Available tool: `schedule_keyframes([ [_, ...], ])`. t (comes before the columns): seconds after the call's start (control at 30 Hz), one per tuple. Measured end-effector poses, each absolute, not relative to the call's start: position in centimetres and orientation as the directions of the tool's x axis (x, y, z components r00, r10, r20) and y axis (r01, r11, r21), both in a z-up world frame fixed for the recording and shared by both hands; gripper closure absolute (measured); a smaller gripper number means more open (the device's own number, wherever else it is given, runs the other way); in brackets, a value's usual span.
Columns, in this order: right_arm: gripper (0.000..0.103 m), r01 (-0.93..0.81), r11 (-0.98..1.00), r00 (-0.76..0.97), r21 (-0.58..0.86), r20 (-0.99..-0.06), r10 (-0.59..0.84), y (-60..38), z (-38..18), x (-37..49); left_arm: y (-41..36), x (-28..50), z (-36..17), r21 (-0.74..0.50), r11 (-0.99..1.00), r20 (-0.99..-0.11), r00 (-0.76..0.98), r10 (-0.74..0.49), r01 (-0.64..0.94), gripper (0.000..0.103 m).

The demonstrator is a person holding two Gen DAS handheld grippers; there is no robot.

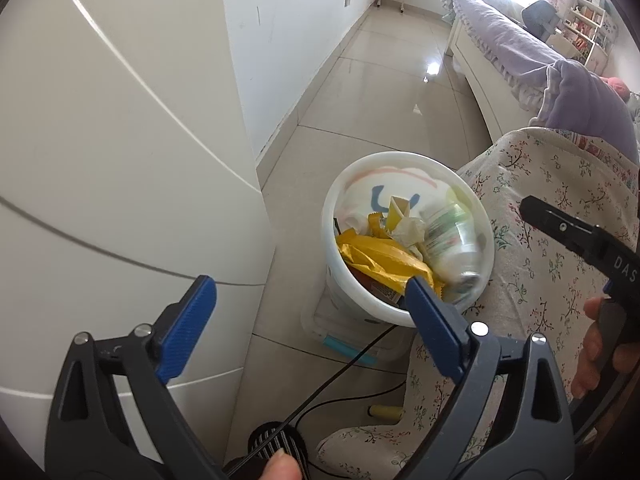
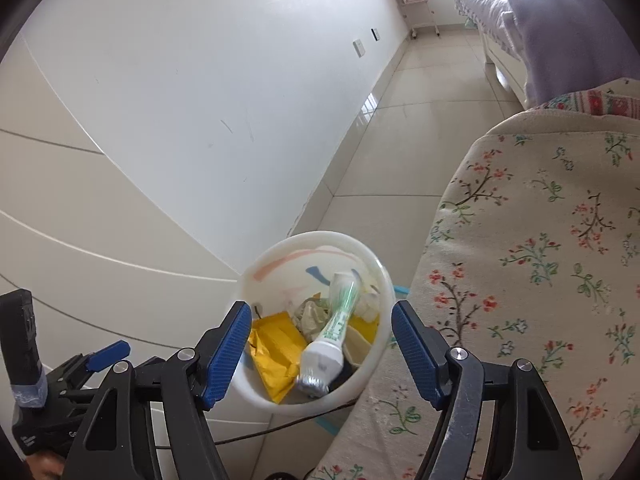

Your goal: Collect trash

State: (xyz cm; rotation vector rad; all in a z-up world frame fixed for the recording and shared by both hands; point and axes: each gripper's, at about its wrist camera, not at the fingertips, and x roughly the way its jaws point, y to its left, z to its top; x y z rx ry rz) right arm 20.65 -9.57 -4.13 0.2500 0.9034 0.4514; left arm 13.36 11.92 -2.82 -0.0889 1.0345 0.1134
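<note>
The step in hand was judged to be the deposit of an item into the white bin (image 2: pixel 376 276), which stood on the tiled floor (image 1: pixel 380 92) between a white cabinet (image 1: pixel 120 160) and a floral-covered surface (image 2: pixel 540 260). The right gripper (image 2: pixel 316 356) was found directly above the bin mouth, its blue pads spread apart with nothing pressed between them. A white and green tube (image 2: pixel 332 336) was seen beneath the gap, lying slanted on top of the contents and slightly blurred; it was judged to have been dropped there, though that could not be confirmed. The left gripper (image 1: pixel 316 324) was likewise spread wide and held nothing, being positioned at the near side of the bin.

The bin was observed to hold yellow wrapping (image 1: pixel 380 256) and crumpled paper (image 1: pixel 408 228) besides the tube.

The next move was judged to call for both tools to be lifted clear of the rim and directed to any remaining litter; none was visible on the floor in either view.

In the left wrist view alone, a black cable (image 1: pixel 340 372) across the floor, a hand (image 1: pixel 600 356) on the right tool's handle, and a bed (image 1: pixel 500 32) farther down the room were recorded. In the right wrist view alone, the tube's silver cap end and the bin's interior were shown from above.
</note>
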Motion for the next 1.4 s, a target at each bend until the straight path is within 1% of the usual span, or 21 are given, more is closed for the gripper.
schedule_keyframes([
  [0.13,0.028,-0.257,0.894,0.544,0.366,-0.710,0.447,-10.7,-3.3,19.5,11.4,13.0,-2.8,-0.017,0.992,-0.864,0.502,0.050,-0.127,0.005],
  [0.2,0.028,-0.253,0.908,0.548,0.334,-0.724,0.419,-11.5,-2.7,18.4,11.1,12.7,-2.9,-0.017,0.992,-0.863,0.503,0.049,-0.125,0.001],
  [0.43,0.027,-0.254,0.950,0.564,0.184,-0.769,0.300,-15.6,-1.5,15.1,8.4,10.6,-2.2,-0.025,0.995,-0.855,0.519,0.028,-0.095,0.001],
  [0.57,0.022,-0.250,0.963,0.588,0.102,-0.774,0.235,-18.3,-0.3,12.6,6.2,9.1,-1.7,-0.018,0.998,-0.848,0.529,0.016,-0.060,0.001],
  [0.6,0.018,-0.247,0.964,0.591,0.093,-0.774,0.227,-18.8,-0.2,12.2,5.8,8.7,-1.7,-0.018,0.998,-0.848,0.530,0.014,-0.055,0.001],
  [0.63,0.017,-0.243,0.966,0.592,0.083,-0.777,0.216,-19.6,0.3,11.5,5.4,8.3,-1.5,-0.017,0.999,-0.846,0.533,0.012,-0.050,0.001],
  [0.77,0.016,-0.221,0.974,0.592,0.048,-0.787,0.173,-21.2,0.9,8.6,3.9,6.4,-0.8,-0.018,0.999,-0.829,0.559,0.013,-0.049,0.001],
  [0.83,0.015,-0.204,0.978,0.591,0.042,-0.791,0.157,-21.6,0.7,7.4,3.4,5.3,-0.8,-0.037,0.998,-0.827,0.562,0.001,-0.058,0.001],
  [0.97,0.014,-0.162,0.980,0.564,0.116,-0.804,0.188,-23.1,0.6,4.7,2.5,3.2,-0.9,-0.071,0.995,-0.830,0.557,-0.024,-0.064,0.001],
  [1.07,0.014,-0.128,0.982,0.565,0.137,-0.804,0.186,-23.9,0.6,2.7,1.9,1.9,-1.1,-0.074,0.995,-0.830,0.557,-0.024,-0.067,0.001],
  [1.2,0.013,-0.098,0.993,0.622,0.063,-0.776,0.110,-24.2,0.7,-0.1,1.1,0.6,-0.9,-0.055,0.996,-0.815,0.579,-0.005,-0.069,0.001],
  [1.4,0.013,-0.038,0.999,0.690,-0.020,-0.723,0.012,-24.5,0.3,-2.5,-0.6,-0.8,-0.6,0.021,0.998,-0.779,0.625,0.053,-0.058,0.001],
])
